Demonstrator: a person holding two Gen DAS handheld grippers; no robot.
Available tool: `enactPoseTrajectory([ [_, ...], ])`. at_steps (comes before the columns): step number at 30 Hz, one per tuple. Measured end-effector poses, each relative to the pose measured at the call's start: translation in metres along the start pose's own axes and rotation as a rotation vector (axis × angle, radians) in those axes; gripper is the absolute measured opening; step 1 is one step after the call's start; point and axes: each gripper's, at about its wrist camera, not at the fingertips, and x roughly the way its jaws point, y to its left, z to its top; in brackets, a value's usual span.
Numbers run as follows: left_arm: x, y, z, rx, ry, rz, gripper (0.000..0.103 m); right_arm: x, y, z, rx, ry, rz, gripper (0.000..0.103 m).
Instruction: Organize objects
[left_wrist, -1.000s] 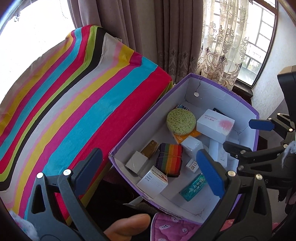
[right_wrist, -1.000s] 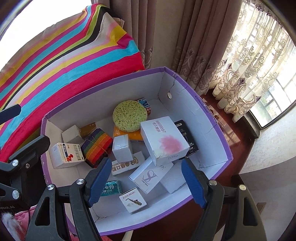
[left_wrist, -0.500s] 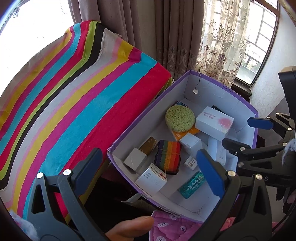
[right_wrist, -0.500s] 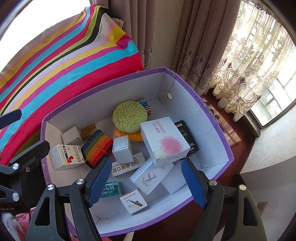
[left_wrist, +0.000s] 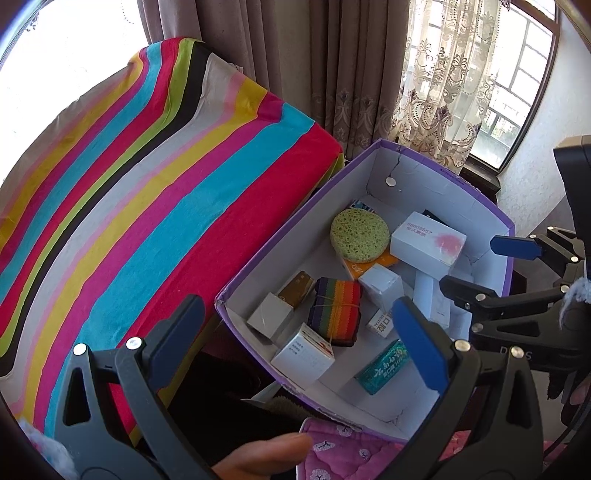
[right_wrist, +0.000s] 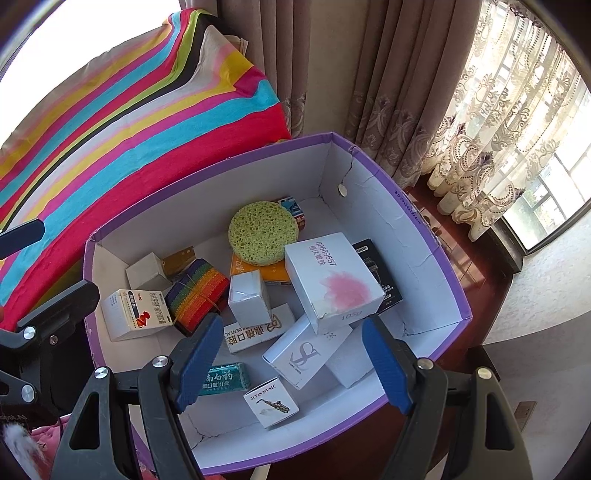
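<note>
A purple cardboard box (right_wrist: 417, 206) with a white inside holds several small items. Among them are a round green sponge (right_wrist: 263, 236), a white carton with a pink smudge (right_wrist: 332, 280), a rainbow cloth bundle (right_wrist: 197, 295), a teal toothpaste carton (right_wrist: 221, 380) and a saxophone-print carton (right_wrist: 271, 402). My right gripper (right_wrist: 291, 325) hovers open above the box's near end, with nothing between its blue pads. My left gripper (left_wrist: 295, 306) is open too, above the box's near-left corner (left_wrist: 221, 299), holding nothing. The sponge (left_wrist: 359, 234) and bundle (left_wrist: 336, 310) show there as well.
A table under a rainbow-striped cloth (left_wrist: 147, 203) stands left of the box. Brown curtains (left_wrist: 351, 74) and a lace-curtained window (right_wrist: 517, 110) lie behind. Pink quilted fabric (left_wrist: 351, 458) and a person's thumb (left_wrist: 266, 458) are at the near edge. Dark wood floor (right_wrist: 476, 266) shows to the right.
The left wrist view has drifted only slightly. The items in the box and both grippers' jaws stand as before.
</note>
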Motion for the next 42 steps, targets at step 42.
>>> enactPoseTrajectory([
  [42,-0.002,0.007,-0.009,0.022,0.049,-0.082,0.102,0.005,0.006,0.000,-0.002,0.007,0.013,0.078],
])
